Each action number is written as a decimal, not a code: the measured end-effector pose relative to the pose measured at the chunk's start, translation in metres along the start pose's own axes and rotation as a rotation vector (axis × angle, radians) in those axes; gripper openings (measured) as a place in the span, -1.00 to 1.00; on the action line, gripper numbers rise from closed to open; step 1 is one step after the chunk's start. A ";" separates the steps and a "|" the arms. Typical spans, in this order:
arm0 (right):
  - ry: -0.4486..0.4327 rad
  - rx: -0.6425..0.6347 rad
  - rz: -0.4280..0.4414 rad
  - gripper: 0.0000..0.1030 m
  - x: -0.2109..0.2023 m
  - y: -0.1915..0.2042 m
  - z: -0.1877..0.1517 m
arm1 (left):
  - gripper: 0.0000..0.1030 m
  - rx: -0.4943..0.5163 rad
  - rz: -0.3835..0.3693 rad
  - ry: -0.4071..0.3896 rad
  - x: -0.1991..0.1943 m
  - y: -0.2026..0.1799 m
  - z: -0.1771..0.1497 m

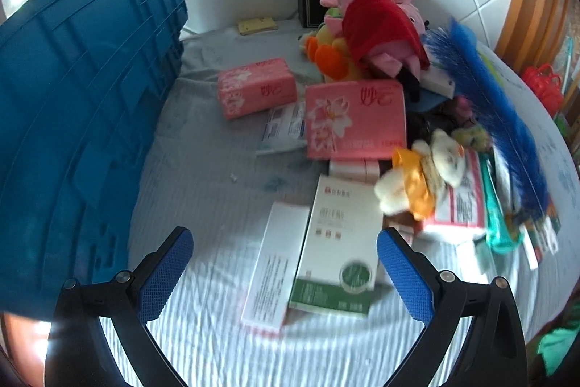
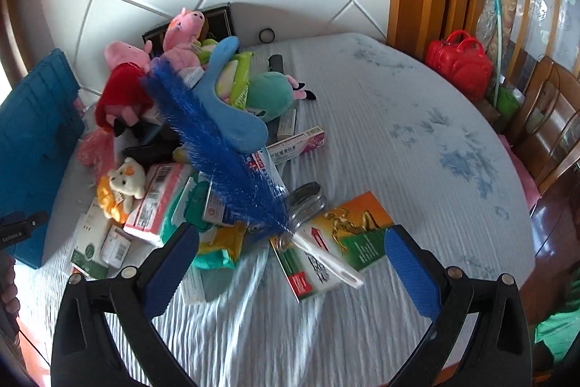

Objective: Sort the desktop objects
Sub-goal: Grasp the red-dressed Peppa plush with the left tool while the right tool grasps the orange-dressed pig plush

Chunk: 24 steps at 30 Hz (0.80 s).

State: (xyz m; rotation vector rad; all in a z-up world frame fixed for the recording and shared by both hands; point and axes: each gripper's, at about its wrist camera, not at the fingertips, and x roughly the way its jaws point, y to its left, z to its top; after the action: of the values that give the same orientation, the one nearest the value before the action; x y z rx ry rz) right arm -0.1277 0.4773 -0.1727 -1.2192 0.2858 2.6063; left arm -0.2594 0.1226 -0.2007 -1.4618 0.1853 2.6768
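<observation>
The left tool (image 1: 284, 252) hovers with its 2 blue-padded fingers (image 1: 165, 272) spread wide, gripping nothing. The right tool (image 2: 291, 258) likewise hangs wide apart and empty.

Ribbed cloth covers the table (image 2: 398, 140); the crate (image 1: 72, 97) is matt plastic, the fingers (image 1: 163, 278) knurled rubbery blue.

Cloth-covered table (image 2: 398, 140) (pale, blue-flowered) under pink tissue packs (image 1: 255, 86), boxes (image 1: 333, 249), plush toys (image 2: 123, 89).
</observation>
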 end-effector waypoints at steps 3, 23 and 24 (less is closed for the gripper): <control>0.021 -0.007 0.014 1.00 0.016 0.002 0.017 | 1.00 0.006 0.000 -0.033 0.000 -0.014 0.030; 0.024 -0.105 0.177 1.00 0.118 -0.019 0.149 | 0.97 -0.058 0.069 0.038 0.111 -0.113 0.200; 0.033 -0.105 0.181 1.00 0.122 -0.018 0.152 | 0.70 -0.056 0.049 0.032 0.111 -0.114 0.200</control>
State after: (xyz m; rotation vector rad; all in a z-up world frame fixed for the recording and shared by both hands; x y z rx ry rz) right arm -0.3079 0.5538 -0.1728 -1.3292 0.2804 2.7888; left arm -0.4700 0.2666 -0.1947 -1.5361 0.1507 2.7195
